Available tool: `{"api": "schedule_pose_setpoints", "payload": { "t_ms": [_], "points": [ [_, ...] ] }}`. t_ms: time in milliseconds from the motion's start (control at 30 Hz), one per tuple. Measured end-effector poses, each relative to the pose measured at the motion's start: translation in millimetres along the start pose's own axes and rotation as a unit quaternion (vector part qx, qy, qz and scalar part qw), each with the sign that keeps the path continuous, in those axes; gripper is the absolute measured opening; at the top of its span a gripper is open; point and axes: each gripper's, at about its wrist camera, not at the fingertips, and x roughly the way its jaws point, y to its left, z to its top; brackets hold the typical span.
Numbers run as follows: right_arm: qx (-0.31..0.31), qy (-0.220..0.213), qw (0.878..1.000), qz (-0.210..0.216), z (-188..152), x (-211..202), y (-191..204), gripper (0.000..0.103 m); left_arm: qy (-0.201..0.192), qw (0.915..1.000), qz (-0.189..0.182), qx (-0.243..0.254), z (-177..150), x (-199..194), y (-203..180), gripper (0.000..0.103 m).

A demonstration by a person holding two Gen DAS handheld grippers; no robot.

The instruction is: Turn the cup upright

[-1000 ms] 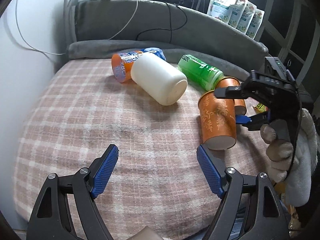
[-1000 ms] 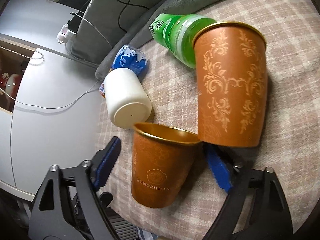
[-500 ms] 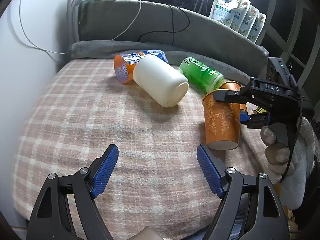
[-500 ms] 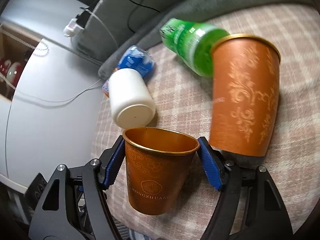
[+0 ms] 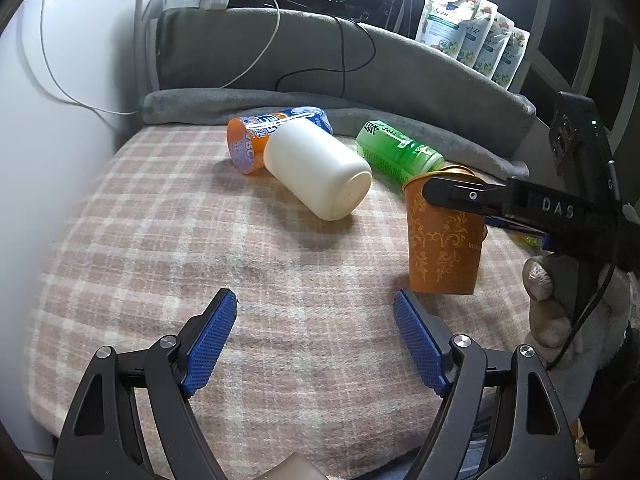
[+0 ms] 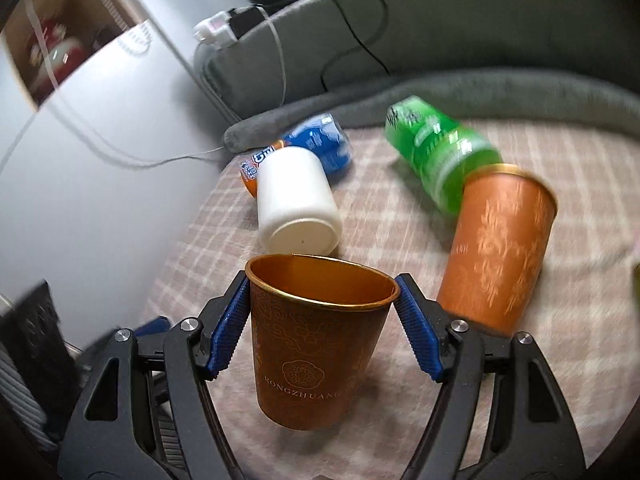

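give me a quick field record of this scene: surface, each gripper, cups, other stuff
surface: plaid blanket
right gripper: shut on held cup, mouth up
left gripper: open, holding nothing, over the blanket
second cup: patterned orange, mouth up, standing beside the held cup
white tumbler: lying on its side
green bottle: lying on its side
orange-blue bottle: lying behind the tumbler
rear: grey cushion with cables

Copper-brown gold-rimmed cup (image 6: 320,344), mouth up, between blue-padded fingers (image 6: 226,326).
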Motion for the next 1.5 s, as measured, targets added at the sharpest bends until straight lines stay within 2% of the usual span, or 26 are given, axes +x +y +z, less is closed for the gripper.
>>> {"api": "schedule_pose_setpoints", "payload": {
  "t_ms": [133, 400, 900, 1067, 1267, 1500],
  "points": [
    [-0.061, -0.027, 0.996, -0.053, -0.4, -1.0, 12.4, 0.074, -0.001, 1.0, 0.0, 0.001, -0.2, -0.9, -0.3, 0.081],
    [-0.097, -0.041, 0.991, -0.088, -4.3, 4.3, 12.7, 0.074, -0.003, 1.0, 0.001, 0.002, 0.3, -2.1, -0.7, 0.081],
    [-0.105, -0.045, 0.99, -0.08, -18.0, -11.4, 17.0, 0.075, -0.002, 1.0, -0.002, 0.004, -0.3, -1.0, -5.5, 0.081],
    [-0.114, -0.026, 0.99, -0.073, -28.9, -10.4, 20.5, 0.075, -0.005, 1.0, -0.003, 0.008, -1.0, -2.8, -10.0, 0.081],
    [-0.119, -0.023, 0.99, -0.067, -38.2, -17.1, 22.1, 0.087, -0.009, 0.9999, -0.004, 0.011, -1.6, -7.9, -13.6, 0.081],
    [-0.116, -0.021, 0.992, -0.054, -40.6, -36.2, 19.3, 0.088, -0.015, 0.9997, -0.005, 0.018, -0.9, -14.4, -20.0, 0.081]
  ]
}}
